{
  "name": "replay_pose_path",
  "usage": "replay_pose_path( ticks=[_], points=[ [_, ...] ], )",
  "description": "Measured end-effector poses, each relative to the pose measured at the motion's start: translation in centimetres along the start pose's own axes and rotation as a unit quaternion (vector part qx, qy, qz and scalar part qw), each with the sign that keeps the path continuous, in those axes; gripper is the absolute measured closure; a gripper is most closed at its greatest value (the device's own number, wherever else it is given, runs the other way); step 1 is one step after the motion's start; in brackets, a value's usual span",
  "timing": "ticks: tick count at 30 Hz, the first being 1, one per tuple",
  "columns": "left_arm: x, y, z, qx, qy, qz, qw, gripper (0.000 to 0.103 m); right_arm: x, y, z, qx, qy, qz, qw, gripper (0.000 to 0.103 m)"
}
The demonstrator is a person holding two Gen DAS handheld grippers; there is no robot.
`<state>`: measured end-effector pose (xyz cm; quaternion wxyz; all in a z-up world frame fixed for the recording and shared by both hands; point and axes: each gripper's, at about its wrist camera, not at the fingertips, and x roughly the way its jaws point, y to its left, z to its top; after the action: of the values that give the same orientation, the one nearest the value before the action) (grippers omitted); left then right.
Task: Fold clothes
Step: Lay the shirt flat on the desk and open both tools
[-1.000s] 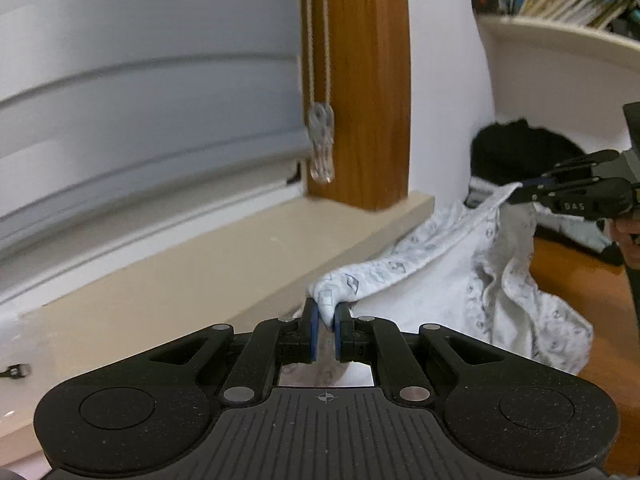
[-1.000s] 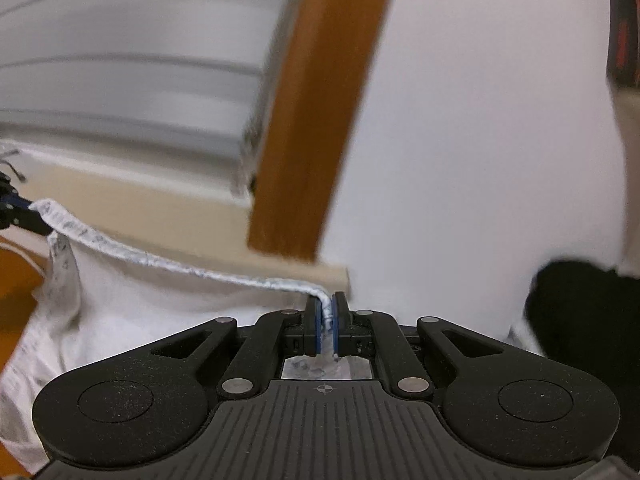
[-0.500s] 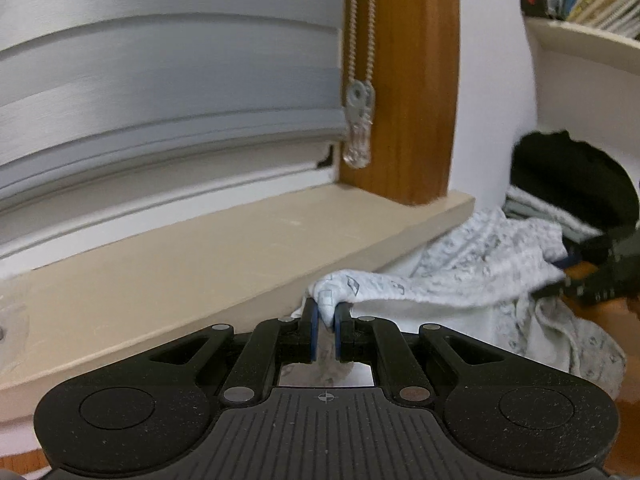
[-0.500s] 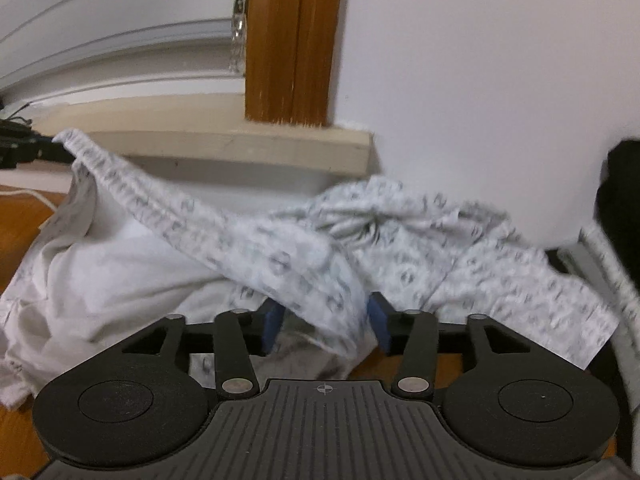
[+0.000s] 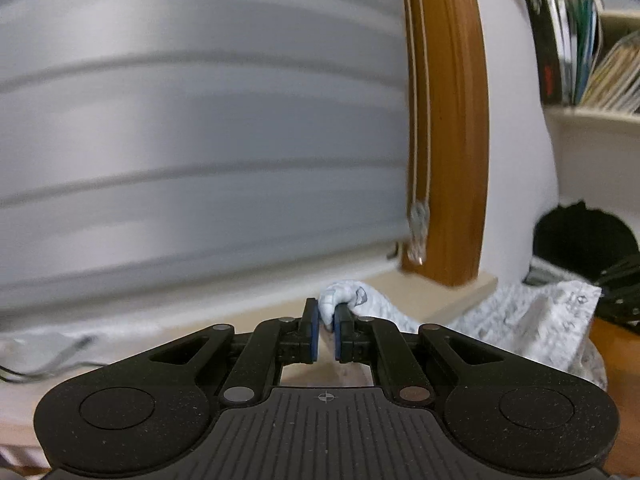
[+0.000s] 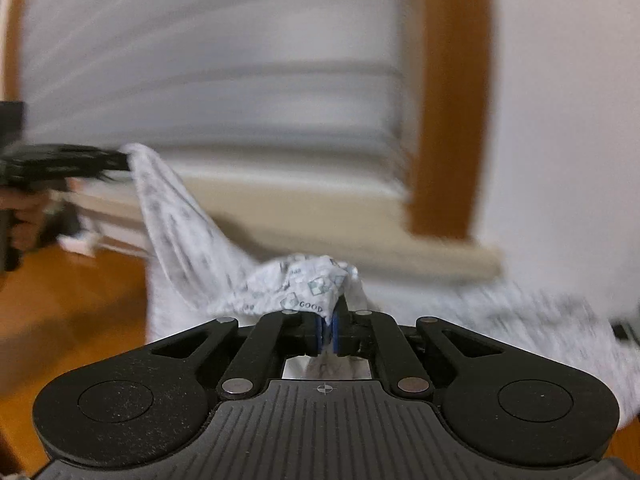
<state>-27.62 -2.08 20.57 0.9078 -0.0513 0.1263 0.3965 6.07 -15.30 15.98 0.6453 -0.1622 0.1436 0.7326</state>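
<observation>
A white garment with a grey printed pattern point(image 5: 532, 320) hangs between both grippers. My left gripper point(image 5: 326, 320) is shut on a bunched corner of it, held up in front of the window sill. In the right wrist view my right gripper point(image 6: 328, 330) is shut on another fold of the garment point(image 6: 296, 288), which runs up and left to the left gripper point(image 6: 114, 160), held by a hand point(image 6: 24, 220). The right gripper point(image 5: 618, 292) shows dark at the right edge of the left wrist view. The rest of the cloth trails low to the right point(image 6: 540, 320).
Grey window blinds point(image 5: 200, 140), a wooden frame point(image 5: 448, 120) and a beige sill point(image 5: 460, 292) stand right ahead. A black garment point(image 5: 584, 236) lies by the wall, under a bookshelf point(image 5: 580, 60). Below is wooden floor point(image 6: 68, 300). A thin cable point(image 5: 48, 364) lies at the left.
The right gripper, open over the cloth half a second ago, has shut on a fold and lifted it. The left gripper has risen with its corner; both views are blurred by motion.
</observation>
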Motion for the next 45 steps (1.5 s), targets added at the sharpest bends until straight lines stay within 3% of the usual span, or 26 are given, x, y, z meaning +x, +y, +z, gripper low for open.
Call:
replay_pose_path(
  ticks=[5,10,14,16,18,19,20,22,24,26,36,38,42,45],
  points=[
    [-6.3,3.1,2.7,-0.008,-0.044,0.034,0.9984,0.096,-2.7,8.6,5.5,-0.061,-0.060,0.052,0.995,0.098],
    [-11.6,7.7,4.5,-0.017,-0.073,0.090,0.9932,0.096,-3.8,15.3,10.3,-0.069,-0.102,0.130,0.984,0.098],
    [-11.2,12.0,2.6,-0.028,-0.007,0.114,0.9931,0.095,-1.5,20.1,12.0,-0.086,-0.102,0.169,0.977,0.098],
    [-10.0,13.8,0.3,-0.037,0.042,0.115,0.9917,0.092,1.3,21.9,11.6,-0.089,-0.068,0.183,0.977,0.096],
    [-9.1,14.8,-1.9,-0.043,0.077,0.121,0.9888,0.091,4.0,23.0,10.7,-0.091,-0.031,0.186,0.978,0.084],
    [-8.8,15.2,-2.8,-0.046,0.090,0.123,0.9873,0.084,5.0,23.4,10.3,-0.095,-0.017,0.184,0.978,0.083],
    [-8.7,15.5,-3.5,-0.048,0.103,0.123,0.9859,0.072,5.8,23.6,9.8,-0.101,-0.003,0.182,0.978,0.082],
    [-8.6,15.6,-4.4,-0.039,0.123,0.129,0.9832,0.065,7.0,23.6,9.2,-0.103,0.017,0.188,0.977,0.077],
    [-8.5,15.5,-5.0,-0.029,0.136,0.132,0.9815,0.065,7.2,23.3,8.9,-0.099,0.021,0.183,0.978,0.062],
    [-8.8,15.2,-5.5,-0.024,0.140,0.130,0.9813,0.065,7.1,23.0,9.1,-0.093,0.027,0.185,0.978,0.059],
    [-8.7,13.1,-8.2,-0.050,0.132,0.088,0.9860,0.065,7.8,20.7,6.9,-0.096,0.035,0.153,0.983,0.059],
    [-9.0,11.9,-9.2,-0.057,0.129,0.076,0.9871,0.059,8.2,20.1,6.1,-0.098,0.035,0.143,0.984,0.059],
    [-10.2,9.7,-11.6,-0.079,0.131,0.055,0.9867,0.059,9.1,17.4,2.9,-0.095,0.045,0.118,0.987,0.056],
    [-11.2,8.1,-13.6,-0.096,0.134,0.041,0.9854,0.064,9.9,15.0,-0.2,-0.083,0.065,0.099,0.989,0.056]
  ],
)
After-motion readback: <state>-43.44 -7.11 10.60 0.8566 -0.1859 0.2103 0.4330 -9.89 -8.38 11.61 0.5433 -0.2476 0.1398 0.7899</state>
